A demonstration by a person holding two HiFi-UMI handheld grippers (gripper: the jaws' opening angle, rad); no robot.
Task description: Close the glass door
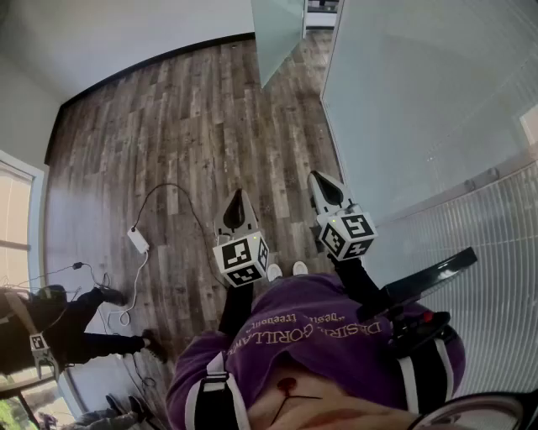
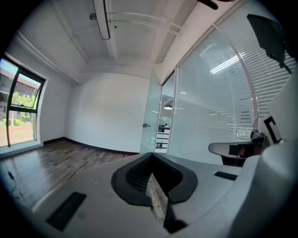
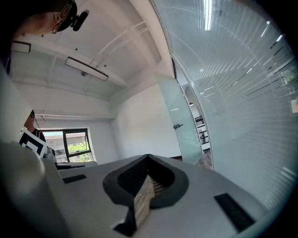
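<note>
The frosted glass door [image 1: 277, 34] stands open at the far end of the wooden floor, swung into the room beside the glass wall [image 1: 420, 101]. In the left gripper view the glass door [image 2: 152, 121] and its metal handle [image 2: 146, 125] are far ahead, and the right gripper view shows the door [image 3: 179, 121] at a similar distance. My left gripper [image 1: 239, 195] and right gripper [image 1: 319, 178] are held side by side in front of me, pointing towards the door and well short of it. Both the left gripper [image 2: 151, 156] and the right gripper [image 3: 148, 157] are shut with nothing between the jaws.
A white power adapter [image 1: 138, 240] with its cable lies on the floor to my left. Another person [image 1: 76, 323] is at the lower left by a window [image 1: 17, 218]. The doorway gap [image 1: 322, 17] opens beside the door. A dark baseboard lines the far wall.
</note>
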